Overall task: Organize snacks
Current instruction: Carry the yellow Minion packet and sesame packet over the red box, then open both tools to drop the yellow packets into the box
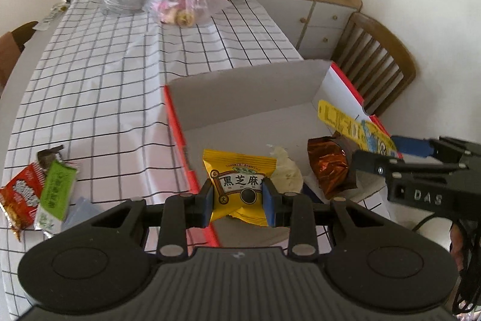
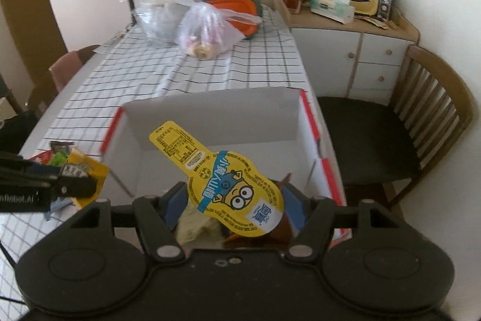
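1. The left gripper was clenched on a yellow snack packet, its blue pads pressing the packet's two sides, and held it above the near left corner of the cardboard box.
2. The right gripper carried a yellow cartoon-printed snack over the near end of the same box. The snack sat between the jaws and looked held, though the lid hid the pads, so the exact contact could not be made out.
3. Inside the box there already lay a brown foil packet and a pale wrapped snack, close together near the front wall.
4. On the checked tablecloth, to the left of the box and well apart from it, a red packet and a green packet lay side by side, with a small dark wrapper just behind them.
5. The step in hand appeared to be dropping both carried snacks into the box.
6. The next move would call for bringing each gripper fully over the box's bare floor, lowering it, then opening the jaws so the snack falls clear of the wall and of the items already there.
7. After that, the packets left on the cloth would probably need collecting.
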Demonstrator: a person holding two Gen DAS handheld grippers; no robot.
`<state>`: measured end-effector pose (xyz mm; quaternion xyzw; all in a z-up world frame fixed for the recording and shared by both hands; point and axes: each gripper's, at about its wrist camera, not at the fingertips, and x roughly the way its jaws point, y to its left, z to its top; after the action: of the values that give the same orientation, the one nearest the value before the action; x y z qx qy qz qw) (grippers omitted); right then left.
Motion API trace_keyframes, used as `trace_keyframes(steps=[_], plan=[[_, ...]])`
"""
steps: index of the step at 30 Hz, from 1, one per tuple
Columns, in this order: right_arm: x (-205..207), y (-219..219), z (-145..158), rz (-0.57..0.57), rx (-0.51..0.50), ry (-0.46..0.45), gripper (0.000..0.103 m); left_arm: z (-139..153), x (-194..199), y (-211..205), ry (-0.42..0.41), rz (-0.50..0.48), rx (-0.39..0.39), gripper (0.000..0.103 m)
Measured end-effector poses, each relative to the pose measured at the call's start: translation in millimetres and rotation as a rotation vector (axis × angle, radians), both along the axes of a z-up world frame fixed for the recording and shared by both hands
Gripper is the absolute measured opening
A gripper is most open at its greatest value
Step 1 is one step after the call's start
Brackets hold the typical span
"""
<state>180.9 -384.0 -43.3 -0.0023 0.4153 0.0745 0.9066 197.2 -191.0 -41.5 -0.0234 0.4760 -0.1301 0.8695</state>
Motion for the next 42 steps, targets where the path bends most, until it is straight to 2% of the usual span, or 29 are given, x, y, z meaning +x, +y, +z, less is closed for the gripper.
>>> trace_keyframes(steps=[11, 21, 34, 40, 42], plan=[[42, -2, -30, 0.006, -0.065, 0.072, 0.067, -31, 31, -39, 0.070, -0.017, 0.058, 0.032], [63, 5, -54, 0.055, -0.113, 0.132, 0.067, -55, 55, -51, 0.121, -0.015, 0.095, 0.032], [69, 3, -53, 0.067, -0.110, 0.137, 0.068, -72, 59, -59, 0.160, -0.022, 0.122, 0.032], [63, -1, -47, 0.059, -0.085, 0.117, 0.074, -68, 56, -59, 0.145, -0.025, 0.115, 0.041], [60, -3, -43, 0.058, -0.072, 0.112, 0.075, -65, 54, -58, 0.130, -0.022, 0.108, 0.052]])
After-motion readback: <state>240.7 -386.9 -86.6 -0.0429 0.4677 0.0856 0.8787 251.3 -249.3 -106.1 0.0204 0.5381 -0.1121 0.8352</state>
